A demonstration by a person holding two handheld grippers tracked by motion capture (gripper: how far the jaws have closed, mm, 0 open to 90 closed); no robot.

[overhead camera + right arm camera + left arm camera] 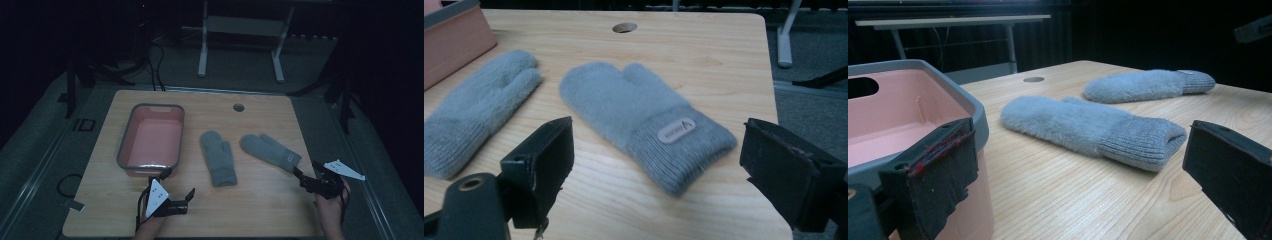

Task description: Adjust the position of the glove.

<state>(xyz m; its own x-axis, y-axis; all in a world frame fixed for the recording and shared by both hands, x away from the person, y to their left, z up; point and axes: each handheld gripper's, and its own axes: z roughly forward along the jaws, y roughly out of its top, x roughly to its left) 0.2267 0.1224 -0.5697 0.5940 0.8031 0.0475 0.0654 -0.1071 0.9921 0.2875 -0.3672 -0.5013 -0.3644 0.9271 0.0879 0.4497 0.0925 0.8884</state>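
Jaws on both grippers are spread wide, nothing in them. Left gripper (176, 196) sits just in front of the pink bin (151, 138); right gripper (308, 172) is right by the cuff of the labelled mitten (270, 148). Other mitten (218, 157) lies mid-counter (260, 205), between bin and labelled one.

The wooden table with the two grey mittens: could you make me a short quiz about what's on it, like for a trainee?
1. True or false: both fuzzy grey knitted mittens lie inside the pink plastic tub with the grey rim.
2. Which mitten carries a small oval label on its cuff?
3. Are the right tongs open or shut?

Key:
1. False; both lie on the light wooden table.
2. The right-hand mitten, not the middle mitten.
3. Open, jaws either side of that cuff.
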